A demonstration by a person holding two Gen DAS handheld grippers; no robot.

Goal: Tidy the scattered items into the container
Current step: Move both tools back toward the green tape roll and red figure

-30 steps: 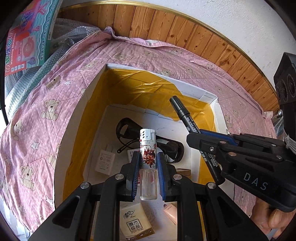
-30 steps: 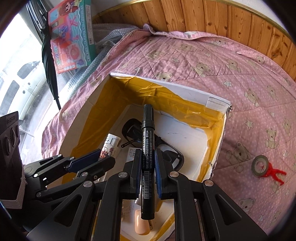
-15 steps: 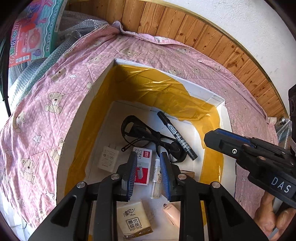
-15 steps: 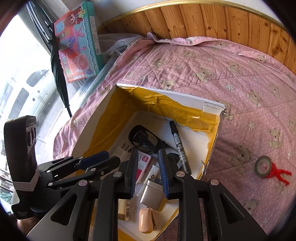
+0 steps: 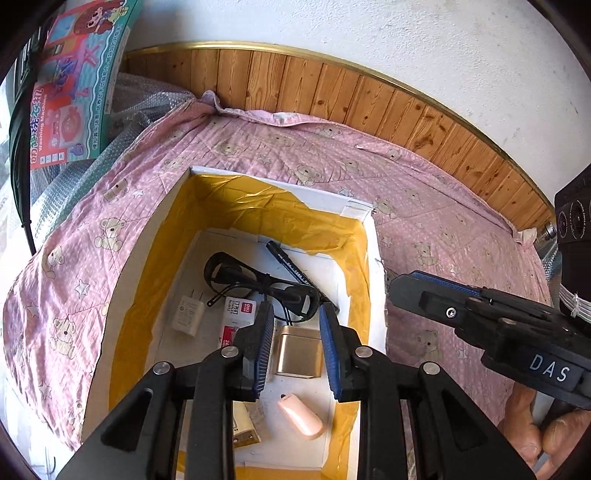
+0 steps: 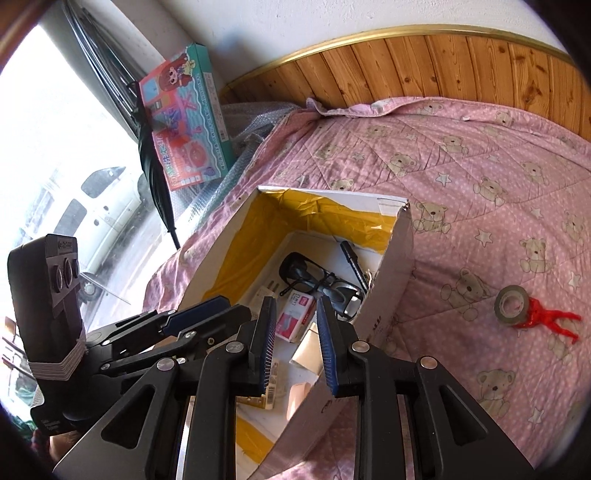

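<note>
Open left hand-held gripper (image 5: 297,343) above box (image 5: 376,266)

I see a bed w/ a pink teddy-bear quilt (image 6: 480,155), its far edge bunched vs. wood panelling (image 5: 332,92) topped by a brass-coloured trim strip; rough white wall (image 5: 369,33) above. Off the bed's left edge: bright window (image 6: 55,166), white car outside, a folded black umbrella (image 6: 155,177), a toy box (image 6: 188,118) leaning upright, bubble wrap (image 5: 140,107) under it. Strong daylight.
</note>
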